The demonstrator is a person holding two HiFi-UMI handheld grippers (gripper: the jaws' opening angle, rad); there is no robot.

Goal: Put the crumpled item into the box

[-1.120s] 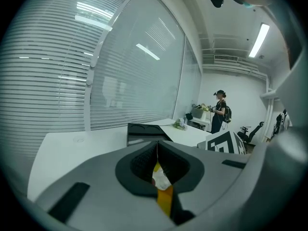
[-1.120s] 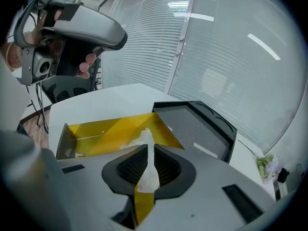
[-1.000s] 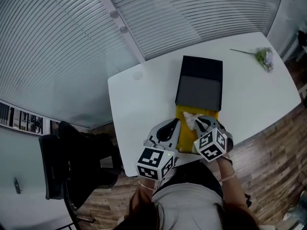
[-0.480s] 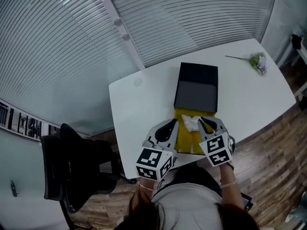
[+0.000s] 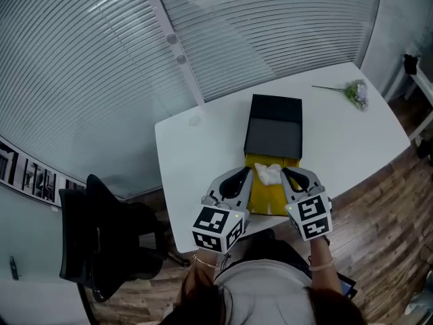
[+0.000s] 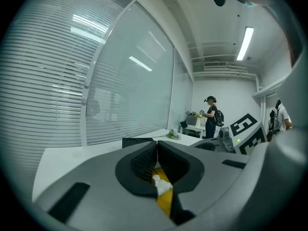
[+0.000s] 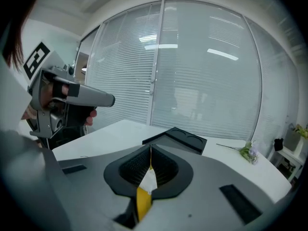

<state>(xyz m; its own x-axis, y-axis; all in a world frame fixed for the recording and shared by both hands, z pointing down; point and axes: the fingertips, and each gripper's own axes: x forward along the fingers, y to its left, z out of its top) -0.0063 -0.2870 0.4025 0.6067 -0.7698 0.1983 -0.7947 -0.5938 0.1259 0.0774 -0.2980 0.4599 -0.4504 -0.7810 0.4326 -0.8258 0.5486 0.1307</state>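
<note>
My left gripper (image 5: 247, 174) and my right gripper (image 5: 286, 173) sit side by side at the near edge of the white tabletop (image 5: 196, 158), tips pointing away from me. Both pairs of jaws are closed, the ribbed pads meeting at the tips, and I see nothing pinched between them. In each gripper view, only a slit stays open below the tips, showing a scrap of white over yellow.

The crumpled white paper item (image 5: 269, 173) lies between my two grippers, just beside each tip. It rests on a flat yellow sheet-like piece (image 5: 264, 196), right against the near edge of the open black rectangular box (image 5: 274, 135), not inside it. I cannot tell whether either tip touches the paper.

The box has a grey inside and a darker panel on its far side. Well apart from it, near the tabletop's far right corner, lies a small green flower sprig (image 5: 353, 92).
</note>
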